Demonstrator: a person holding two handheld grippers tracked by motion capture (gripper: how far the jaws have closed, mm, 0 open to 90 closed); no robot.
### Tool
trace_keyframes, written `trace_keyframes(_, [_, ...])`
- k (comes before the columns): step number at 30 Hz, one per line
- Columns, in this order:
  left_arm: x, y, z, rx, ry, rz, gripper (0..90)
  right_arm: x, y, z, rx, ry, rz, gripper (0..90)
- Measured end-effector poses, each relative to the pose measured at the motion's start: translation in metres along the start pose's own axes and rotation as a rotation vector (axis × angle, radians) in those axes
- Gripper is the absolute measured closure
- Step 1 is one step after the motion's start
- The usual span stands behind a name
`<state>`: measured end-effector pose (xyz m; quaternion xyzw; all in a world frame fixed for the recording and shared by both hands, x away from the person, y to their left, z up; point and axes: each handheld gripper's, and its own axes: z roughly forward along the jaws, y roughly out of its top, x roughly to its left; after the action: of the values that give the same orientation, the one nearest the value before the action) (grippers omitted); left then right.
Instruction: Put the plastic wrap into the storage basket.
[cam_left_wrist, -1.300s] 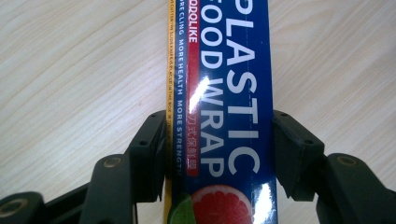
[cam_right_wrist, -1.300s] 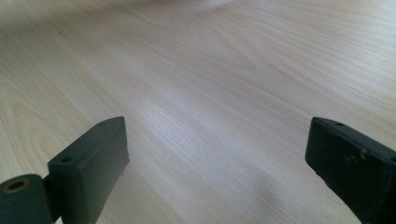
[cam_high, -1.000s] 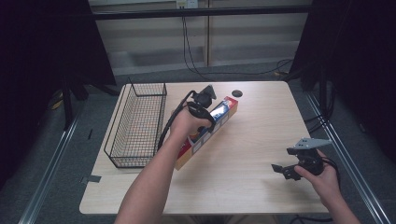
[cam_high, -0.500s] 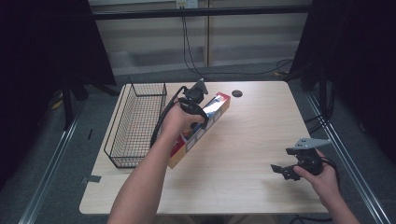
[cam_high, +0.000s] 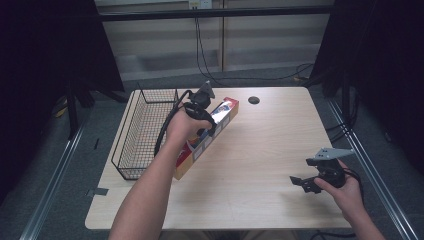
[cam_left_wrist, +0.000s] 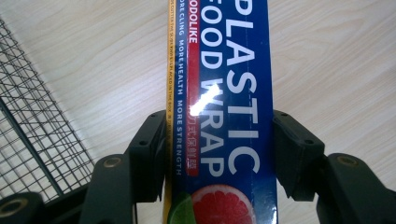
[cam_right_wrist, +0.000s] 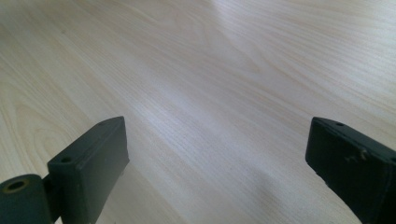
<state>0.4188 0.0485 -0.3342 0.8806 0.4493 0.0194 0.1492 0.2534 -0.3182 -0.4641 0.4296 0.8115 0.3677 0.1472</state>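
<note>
The pale wooden counter (cam_high: 260, 165) has a broad bare stretch across its middle and right, running out to the right and near edges. A black wire basket (cam_high: 142, 132) sits along the left edge, its far corner close to the back rim. Just right of the basket, the plastic wrap box (cam_high: 207, 137) slants from near the front left toward the back; in the high view its middle is covered by the hand and its near end by the forearm. The left gripper (cam_high: 202, 122) is clenched across the box's width, both jaws pressed to its long sides in the left gripper view, where both box ends are cut off. The right gripper (cam_high: 306, 183) hovers low near the front right corner, well apart from the box, jaws spread wide with bare wood between them. A small dark disc (cam_high: 253, 100) lies near the back edge.
</note>
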Motion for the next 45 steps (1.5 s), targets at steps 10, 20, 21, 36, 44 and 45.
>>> trace_keyframes(10, [0.009, -0.004, -0.009, -0.002, 0.007, -0.031, 43.7, 0.000, 0.000, 0.000, 0.000, -0.002, 0.001, 5.7])
trace_keyframes(20, [0.021, -0.009, -0.017, -0.002, 0.017, -0.053, 43.6, 0.001, 0.000, 0.001, 0.000, 0.002, 0.004, 5.7])
trace_keyframes(21, [0.021, -0.010, -0.018, -0.002, 0.014, -0.067, 43.6, 0.001, 0.000, 0.001, -0.001, 0.000, 0.003, 5.7])
trace_keyframes(36, [0.037, -0.020, -0.026, -0.012, 0.021, -0.127, 43.6, 0.002, 0.001, 0.001, 0.009, -0.002, 0.004, 5.8])
trace_keyframes(44, [0.047, -0.027, -0.033, -0.022, 0.032, -0.165, 43.6, 0.002, 0.001, 0.002, 0.004, 0.001, -0.001, 5.8])
trace_keyframes(45, [0.048, -0.028, -0.033, -0.028, 0.031, -0.171, 43.6, 0.002, 0.001, 0.002, 0.003, 0.001, -0.003, 5.8])
